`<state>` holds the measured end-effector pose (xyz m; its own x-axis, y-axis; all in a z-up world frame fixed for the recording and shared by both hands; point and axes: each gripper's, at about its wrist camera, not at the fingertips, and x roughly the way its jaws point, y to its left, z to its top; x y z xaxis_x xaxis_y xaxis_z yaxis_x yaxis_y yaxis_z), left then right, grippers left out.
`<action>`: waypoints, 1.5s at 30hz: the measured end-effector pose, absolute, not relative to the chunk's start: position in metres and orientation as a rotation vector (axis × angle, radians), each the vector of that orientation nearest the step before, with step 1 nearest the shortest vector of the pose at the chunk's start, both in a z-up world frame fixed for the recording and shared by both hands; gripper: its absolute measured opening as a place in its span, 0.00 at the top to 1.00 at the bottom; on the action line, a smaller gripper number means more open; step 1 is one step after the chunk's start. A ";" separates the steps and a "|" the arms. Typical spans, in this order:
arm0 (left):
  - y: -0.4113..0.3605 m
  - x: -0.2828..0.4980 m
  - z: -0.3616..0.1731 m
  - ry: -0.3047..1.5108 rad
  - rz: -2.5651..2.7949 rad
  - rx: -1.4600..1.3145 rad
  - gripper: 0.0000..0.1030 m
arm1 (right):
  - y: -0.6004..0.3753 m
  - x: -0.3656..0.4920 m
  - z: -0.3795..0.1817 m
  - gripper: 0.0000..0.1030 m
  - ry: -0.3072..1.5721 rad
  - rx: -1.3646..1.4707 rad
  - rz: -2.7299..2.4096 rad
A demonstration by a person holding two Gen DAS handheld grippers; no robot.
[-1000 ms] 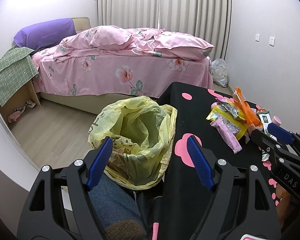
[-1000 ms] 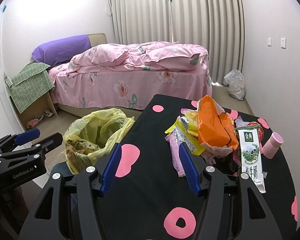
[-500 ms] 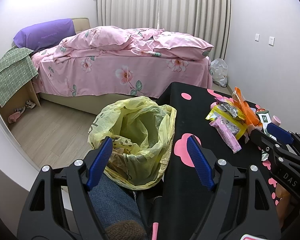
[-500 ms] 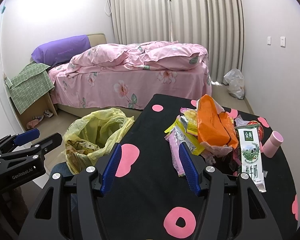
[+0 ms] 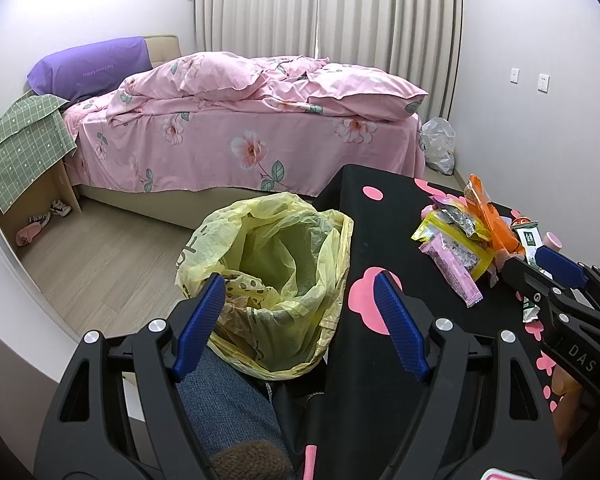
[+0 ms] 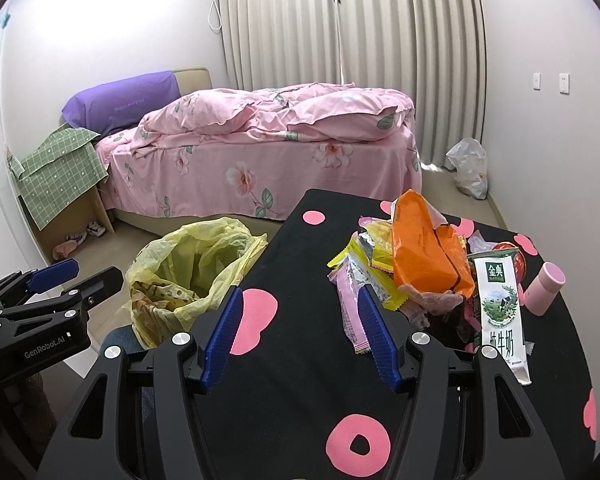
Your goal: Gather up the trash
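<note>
Inventory, bedroom with bench.

Hand-held grippers: 2. The left hand-held gripper point(image 5: 300, 320) has blue-padded jaws spread wide, holding nothing, and hangs over the near rim of the bag and the bench's left edge; its body reads "GenRobot.AI" in the right wrist view. The right hand-held gripper point(image 6: 298, 332) also stands wide apart and empty, above bare bench at 6 o'clock of the trash pile; "DAS" is printed on its arm in the left wrist view.

Bench point(image 6: 300, 380): 1, black cover with pink blobs and rings.

Yellow trash bag point(image 5: 284, 264): 1, mouth open, standing on the floor against the bench's left side, at 9 o'clock of the pile. Crumpled wrappers lie inside.

Trash pile point(image 6: 416, 276): 1 heap on the bench's right half. Countable items:
- orange packet point(image 6: 424, 256): 1, on top.
- pink wrapper point(image 6: 350, 312): 1, at the heap's left edge, just beside the right finger.
- yellow wrapper point(image 6: 380, 276): at least 1.
- milk carton point(image 6: 500, 316): 1, lying flat, reading "金典 SATINE" and "纯牛奶".
- pink cup point(image 6: 546, 288): 1, on its side at 3 o'clock of the carton.

Bed point(image 5: 236, 136): 1, pink floral bedding; purple pillow point(image 5: 88, 66): 1, with small writing too faint to read for certain.
</note>
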<state>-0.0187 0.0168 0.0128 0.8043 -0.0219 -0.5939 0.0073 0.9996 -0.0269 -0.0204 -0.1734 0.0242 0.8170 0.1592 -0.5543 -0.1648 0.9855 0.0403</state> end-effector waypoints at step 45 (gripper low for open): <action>-0.201 0.144 -0.004 0.729 -0.545 0.043 0.36 | -0.409 0.001 -0.016 0.45 0.609 0.061 -0.235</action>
